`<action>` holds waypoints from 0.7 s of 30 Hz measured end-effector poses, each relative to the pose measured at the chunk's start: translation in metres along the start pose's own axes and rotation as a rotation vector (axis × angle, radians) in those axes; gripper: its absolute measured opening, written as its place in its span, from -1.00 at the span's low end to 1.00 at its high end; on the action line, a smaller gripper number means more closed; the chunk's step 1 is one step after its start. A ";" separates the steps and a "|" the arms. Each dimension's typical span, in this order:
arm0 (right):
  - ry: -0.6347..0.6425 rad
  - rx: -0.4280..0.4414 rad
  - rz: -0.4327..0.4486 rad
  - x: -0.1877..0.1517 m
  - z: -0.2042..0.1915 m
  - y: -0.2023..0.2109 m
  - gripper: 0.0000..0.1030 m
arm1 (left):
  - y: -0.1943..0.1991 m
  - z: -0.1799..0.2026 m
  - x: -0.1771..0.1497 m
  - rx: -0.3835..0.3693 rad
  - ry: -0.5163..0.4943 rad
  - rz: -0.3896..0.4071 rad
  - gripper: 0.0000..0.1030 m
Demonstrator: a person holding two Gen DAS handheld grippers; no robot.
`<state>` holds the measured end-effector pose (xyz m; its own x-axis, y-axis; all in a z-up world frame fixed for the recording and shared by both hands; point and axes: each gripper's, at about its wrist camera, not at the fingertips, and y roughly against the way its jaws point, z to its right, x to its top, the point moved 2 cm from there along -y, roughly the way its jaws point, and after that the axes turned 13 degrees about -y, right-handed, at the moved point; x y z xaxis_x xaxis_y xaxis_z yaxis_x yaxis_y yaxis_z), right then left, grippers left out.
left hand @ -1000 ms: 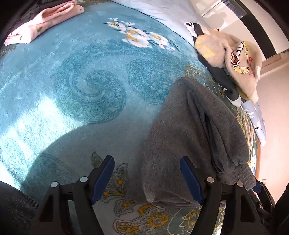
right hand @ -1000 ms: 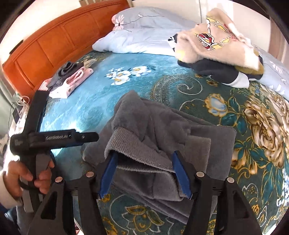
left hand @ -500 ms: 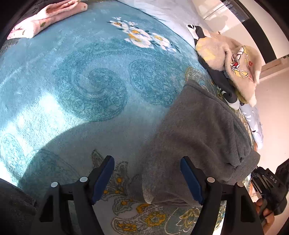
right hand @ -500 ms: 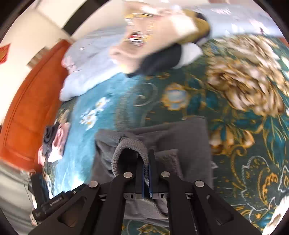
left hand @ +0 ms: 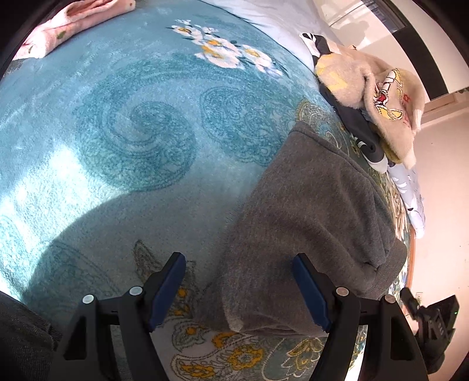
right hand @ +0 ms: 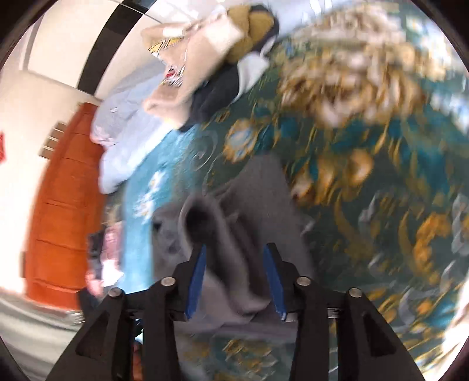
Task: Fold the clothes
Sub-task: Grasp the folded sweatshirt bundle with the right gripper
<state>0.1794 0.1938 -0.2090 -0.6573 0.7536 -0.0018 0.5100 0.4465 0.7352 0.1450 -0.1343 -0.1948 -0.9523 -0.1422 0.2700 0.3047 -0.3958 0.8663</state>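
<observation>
A grey garment [left hand: 307, 222] lies folded on the teal patterned bedspread [left hand: 132, 132]. My left gripper [left hand: 239, 290] is open and low over the garment's near corner, which lies between its blue pads without being gripped. In the blurred right wrist view the grey garment [right hand: 234, 234] lies bunched under my right gripper [right hand: 234, 278], which is open with a fold of grey cloth between its blue pads. The right gripper's body [left hand: 431, 316] shows at the lower right of the left wrist view.
A pile of unfolded clothes, beige on top of dark [left hand: 372, 96], lies beyond the grey garment near the pillows [right hand: 117, 152]. A folded pink garment [left hand: 73, 20] lies at the far left. An orange wooden headboard [right hand: 61, 211] stands behind the bed.
My right gripper was shut on the grey garment's cuff half a second ago and has since opened, swinging and tilting. The left gripper has stayed in place, open.
</observation>
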 end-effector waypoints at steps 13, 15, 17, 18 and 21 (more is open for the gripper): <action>-0.143 0.070 -0.009 -0.011 0.027 -0.002 0.27 | 0.011 -0.008 0.009 -0.117 0.078 0.079 0.54; -0.150 0.053 -0.005 -0.009 0.026 -0.004 0.28 | 0.014 -0.006 0.016 -0.153 0.056 0.091 0.54; -0.170 0.049 -0.034 -0.016 0.020 -0.007 0.28 | 0.017 -0.004 0.024 -0.178 0.028 0.104 0.54; -0.184 0.045 -0.049 -0.020 0.017 -0.009 0.28 | 0.019 -0.004 0.029 -0.194 0.013 0.114 0.54; -0.246 0.023 -0.025 -0.023 0.013 -0.014 0.28 | 0.017 -0.006 0.040 -0.243 0.002 0.130 0.54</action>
<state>0.1944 0.1766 -0.2282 -0.5163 0.8357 -0.1870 0.5095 0.4753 0.7173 0.1119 -0.1522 -0.1718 -0.9050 -0.2075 0.3715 0.4196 -0.5799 0.6983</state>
